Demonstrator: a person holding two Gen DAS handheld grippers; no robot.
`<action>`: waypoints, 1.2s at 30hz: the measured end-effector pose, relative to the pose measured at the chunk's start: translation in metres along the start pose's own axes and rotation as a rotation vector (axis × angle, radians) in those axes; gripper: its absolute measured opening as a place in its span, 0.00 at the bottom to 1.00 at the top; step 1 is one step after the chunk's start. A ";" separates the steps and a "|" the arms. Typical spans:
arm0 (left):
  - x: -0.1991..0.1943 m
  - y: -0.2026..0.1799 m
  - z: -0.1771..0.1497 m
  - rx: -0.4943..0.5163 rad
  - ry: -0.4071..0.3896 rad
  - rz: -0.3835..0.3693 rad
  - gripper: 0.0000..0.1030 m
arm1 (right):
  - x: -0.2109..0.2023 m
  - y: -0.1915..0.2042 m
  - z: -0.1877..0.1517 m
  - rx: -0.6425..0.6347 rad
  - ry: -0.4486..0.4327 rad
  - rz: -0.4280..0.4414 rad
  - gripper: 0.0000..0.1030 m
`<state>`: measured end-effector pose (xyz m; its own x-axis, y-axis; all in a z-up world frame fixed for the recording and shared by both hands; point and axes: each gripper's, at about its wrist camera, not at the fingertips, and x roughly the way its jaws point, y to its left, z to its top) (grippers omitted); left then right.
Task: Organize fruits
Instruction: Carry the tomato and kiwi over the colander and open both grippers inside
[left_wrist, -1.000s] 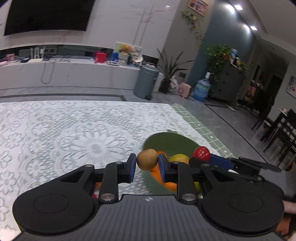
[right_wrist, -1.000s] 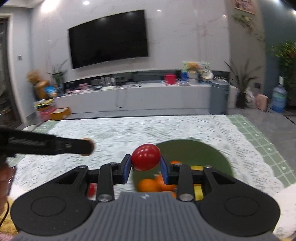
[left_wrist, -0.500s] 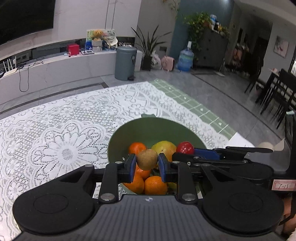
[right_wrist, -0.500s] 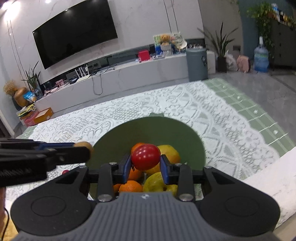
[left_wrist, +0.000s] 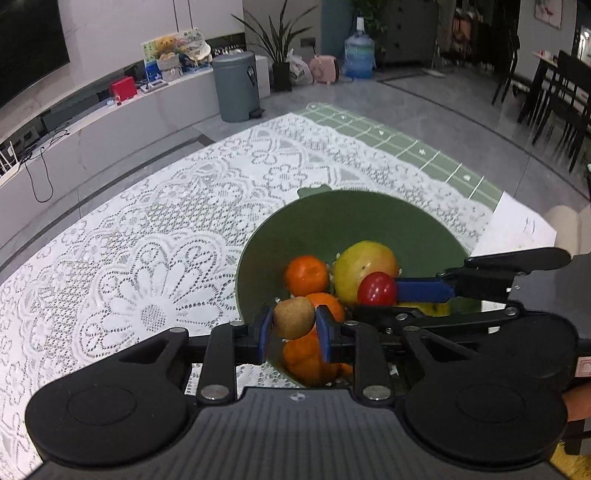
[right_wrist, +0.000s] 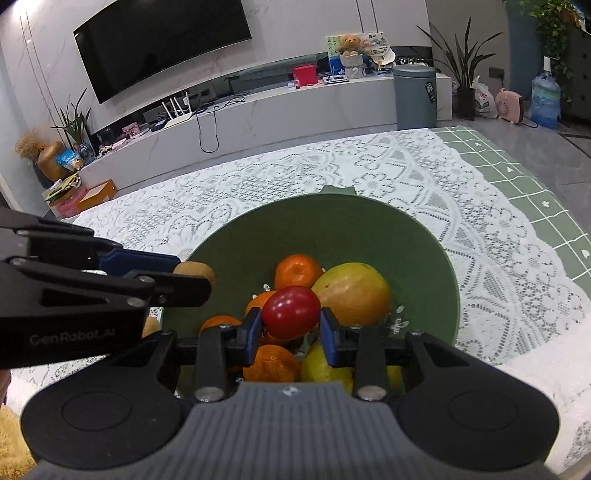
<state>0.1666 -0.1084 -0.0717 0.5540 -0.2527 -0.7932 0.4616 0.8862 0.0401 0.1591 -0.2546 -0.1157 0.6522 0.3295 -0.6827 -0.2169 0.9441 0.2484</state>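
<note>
Left gripper (left_wrist: 293, 333) clamped on kiwi (left_wrist: 293, 317), held above near-left rim of green bowl (left_wrist: 332, 210): position suits drop onto fruit pile. Right gripper (right_wrist: 291, 332) clamped on red tomato (right_wrist: 291, 312), poised over bowl centre, above oranges (right_wrist: 297, 270) and mango (right_wrist: 352, 292); both fruits probably carried for release into bowl. Kiwi: brown, fuzzy, oval. Tomato: glossy, smooth, small. Bowl rests on lace-covered worktop (left_wrist: 147, 266), already holding several oranges, mango, yellow fruit (right_wrist: 325, 365) at near side.
</note>
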 end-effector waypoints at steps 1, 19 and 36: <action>0.002 0.001 0.001 0.008 0.011 0.004 0.28 | 0.000 0.001 0.000 -0.003 0.001 0.002 0.30; 0.017 0.000 0.005 0.064 0.055 0.040 0.30 | 0.001 -0.002 0.000 0.018 0.005 0.040 0.31; 0.009 0.007 0.002 0.010 0.020 0.017 0.34 | -0.001 -0.008 0.001 0.060 -0.004 0.070 0.38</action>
<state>0.1762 -0.1055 -0.0778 0.5478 -0.2293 -0.8046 0.4591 0.8864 0.0599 0.1610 -0.2620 -0.1165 0.6399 0.3946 -0.6594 -0.2183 0.9161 0.3364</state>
